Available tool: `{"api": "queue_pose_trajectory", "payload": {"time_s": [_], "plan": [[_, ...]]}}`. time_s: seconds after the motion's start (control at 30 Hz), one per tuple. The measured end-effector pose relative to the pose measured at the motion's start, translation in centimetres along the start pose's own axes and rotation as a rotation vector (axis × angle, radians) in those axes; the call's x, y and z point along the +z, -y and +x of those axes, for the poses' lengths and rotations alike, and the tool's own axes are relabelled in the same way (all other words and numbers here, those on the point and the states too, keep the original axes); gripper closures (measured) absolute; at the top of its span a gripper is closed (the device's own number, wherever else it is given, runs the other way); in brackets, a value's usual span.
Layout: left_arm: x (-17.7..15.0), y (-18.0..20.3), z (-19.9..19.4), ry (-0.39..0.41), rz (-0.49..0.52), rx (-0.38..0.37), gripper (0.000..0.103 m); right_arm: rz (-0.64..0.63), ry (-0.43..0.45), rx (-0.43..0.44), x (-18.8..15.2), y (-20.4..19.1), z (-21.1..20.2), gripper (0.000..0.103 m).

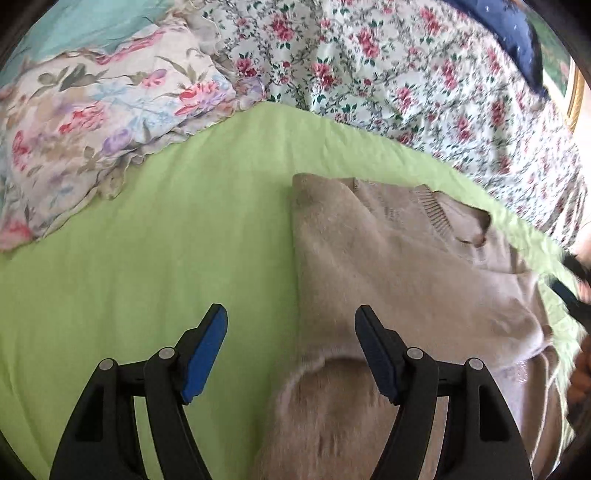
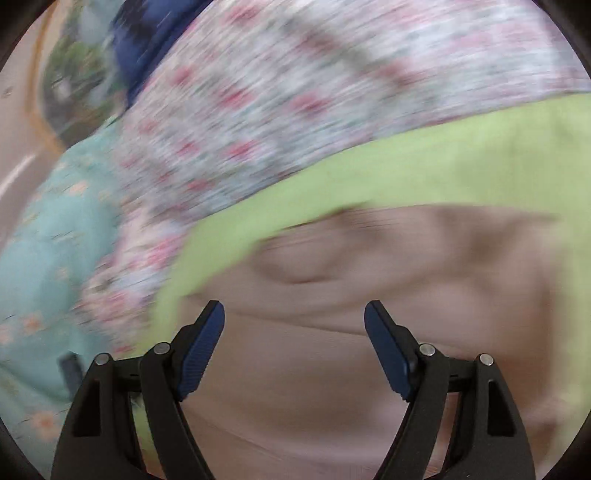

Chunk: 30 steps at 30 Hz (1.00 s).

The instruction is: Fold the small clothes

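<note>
A beige knit sweater lies on the lime-green sheet, its left side folded over and its ribbed neckline toward the far end. My left gripper hovers open over the sweater's left edge: one pad is above the sheet, the other above the knit, and nothing is pinched. A dark blur at the sweater's right edge is my right gripper. The right wrist view is smeared by motion. There the right gripper stands open above the sweater, with nothing between its pads.
A floral pillow lies at the far left and a flowered duvet is bunched along the back and right. Navy cloth rests on the duvet. Teal flowered fabric hangs at the bed's edge.
</note>
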<state>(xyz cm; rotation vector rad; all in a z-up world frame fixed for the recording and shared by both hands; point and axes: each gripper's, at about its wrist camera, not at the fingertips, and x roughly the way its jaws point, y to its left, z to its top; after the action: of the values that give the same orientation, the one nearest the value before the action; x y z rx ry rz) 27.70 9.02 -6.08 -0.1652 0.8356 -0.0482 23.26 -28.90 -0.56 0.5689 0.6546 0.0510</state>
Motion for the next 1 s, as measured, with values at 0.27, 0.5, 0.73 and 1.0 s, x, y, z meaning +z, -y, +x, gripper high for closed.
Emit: {"api": "queue_pose_trajectory", "payload": {"time_s": [0.27,0.5,0.73,1.0], "plan": [[0.3,-0.5,3.4,-0.061,0.007,0.058,0.03,0.04,-0.153,-0.193,-3.4,7.5,-1.7,0.064],[0.1,0.3,3.8,-0.075,0.055,0.109,0.025,-0.036,-0.053,-0.213,-2.0,5.9,-3.3,0.096],[-1.0,0.4,1.7,-0.103,0.084,0.094,0.025,-0.031,-0.169,-0.311,-4.2,7.4,-3.6,0.086],[-10.5,-0.9,-8.5,-0.162,0.116,-0.169,0.024,-0.049,-0.125,-0.145,-10.1,5.5,-14.9,0.061]]}}
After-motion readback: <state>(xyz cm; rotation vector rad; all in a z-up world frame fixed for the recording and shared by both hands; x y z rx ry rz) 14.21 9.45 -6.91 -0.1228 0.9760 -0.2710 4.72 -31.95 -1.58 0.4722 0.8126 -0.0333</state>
